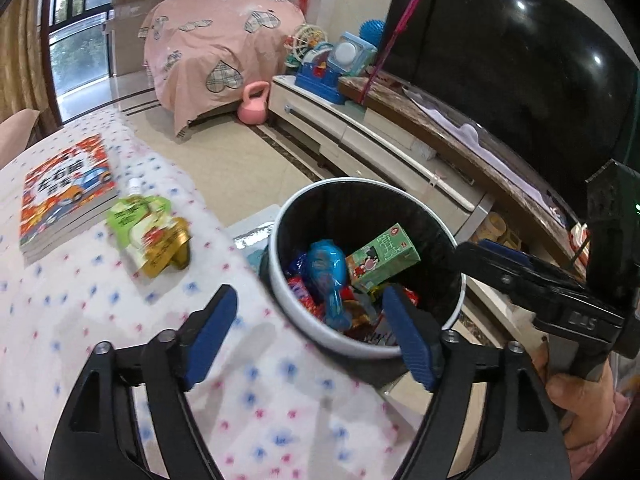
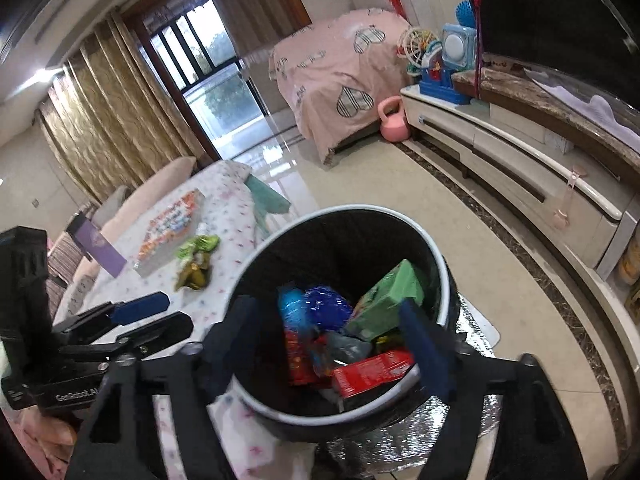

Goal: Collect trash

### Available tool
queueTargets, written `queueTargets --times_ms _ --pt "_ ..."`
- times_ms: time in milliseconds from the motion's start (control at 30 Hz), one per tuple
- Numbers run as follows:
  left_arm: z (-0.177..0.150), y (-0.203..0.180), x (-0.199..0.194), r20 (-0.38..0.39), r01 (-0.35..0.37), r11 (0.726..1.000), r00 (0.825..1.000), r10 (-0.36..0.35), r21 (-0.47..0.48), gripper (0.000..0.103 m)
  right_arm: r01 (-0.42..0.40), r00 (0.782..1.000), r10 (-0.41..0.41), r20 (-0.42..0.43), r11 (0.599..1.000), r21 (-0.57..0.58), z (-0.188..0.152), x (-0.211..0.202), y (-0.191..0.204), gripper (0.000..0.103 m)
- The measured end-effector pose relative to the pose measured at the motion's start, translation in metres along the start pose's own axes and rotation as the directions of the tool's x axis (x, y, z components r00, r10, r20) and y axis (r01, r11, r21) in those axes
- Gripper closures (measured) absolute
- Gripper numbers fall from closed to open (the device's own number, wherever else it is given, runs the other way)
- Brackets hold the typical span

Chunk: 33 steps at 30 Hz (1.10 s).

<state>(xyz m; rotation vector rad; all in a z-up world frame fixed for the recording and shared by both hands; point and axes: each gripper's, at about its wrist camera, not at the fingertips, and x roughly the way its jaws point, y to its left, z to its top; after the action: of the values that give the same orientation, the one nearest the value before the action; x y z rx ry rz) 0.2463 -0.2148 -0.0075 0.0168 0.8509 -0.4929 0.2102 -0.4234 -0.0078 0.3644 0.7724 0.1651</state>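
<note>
A round black bin with a white rim [image 1: 280, 288] stands beside the table; it also shows in the right wrist view [image 2: 440, 272]. Inside lie a green carton [image 1: 382, 258], a blue wrapper [image 1: 326, 268] and red packets [image 2: 372, 372]. A green and gold snack pouch [image 1: 150, 232] lies on the dotted tablecloth; it also shows in the right wrist view [image 2: 196, 258]. My left gripper [image 1: 310, 334] is open and empty over the table edge and bin rim. My right gripper [image 2: 332, 344] is open and empty above the bin.
A colourful book [image 1: 66, 196] lies on the table left of the pouch. A TV cabinet [image 1: 360, 136] with toys and a large screen [image 1: 520, 68] runs along the right. A pink kettlebell [image 1: 253, 104] and a covered sofa [image 1: 216, 48] stand beyond.
</note>
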Motion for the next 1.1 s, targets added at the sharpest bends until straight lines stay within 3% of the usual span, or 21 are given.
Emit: queueTargets --times_ms 67,167,400,600,767,900,1100 --pt "-0.012 0.008 -0.014 0.017 -0.001 1.000 1.000 0.002 -0.028 0.018 -0.007 1.000 0.007 0.021 1.000 0.002 -0.004 -0.009 0.007 0.009" --pt "-0.028 0.021 -0.034 0.039 0.003 0.997 0.999 -0.001 -0.071 0.016 -0.022 0.998 0.021 0.051 1.000 0.011 -0.016 -0.023 0.020 0.004" --pt "-0.069 0.045 -0.081 0.106 -0.014 0.991 0.994 0.028 -0.131 0.013 -0.022 0.992 0.025 0.127 0.999 -0.028 -0.050 -0.052 0.062 0.001" --pt "-0.100 0.062 -0.126 0.184 -0.048 0.984 0.980 0.080 -0.174 0.012 -0.028 0.986 0.033 0.165 0.999 -0.033 -0.079 -0.069 0.091 0.001" --pt "-0.118 0.070 -0.166 0.282 -0.075 0.981 0.951 0.124 -0.176 0.010 -0.040 0.969 0.051 0.241 0.998 -0.051 -0.090 -0.093 0.112 0.000" --pt "-0.127 0.070 -0.186 0.334 -0.109 0.979 0.929 0.162 -0.174 0.002 -0.014 0.938 0.046 0.342 0.995 -0.095 -0.093 -0.122 0.133 0.000" --pt "-0.151 0.065 -0.199 0.402 -0.259 0.949 0.861 0.311 -0.178 0.000 0.070 0.895 -0.001 0.446 0.988 -0.138 -0.114 -0.136 0.154 0.000"
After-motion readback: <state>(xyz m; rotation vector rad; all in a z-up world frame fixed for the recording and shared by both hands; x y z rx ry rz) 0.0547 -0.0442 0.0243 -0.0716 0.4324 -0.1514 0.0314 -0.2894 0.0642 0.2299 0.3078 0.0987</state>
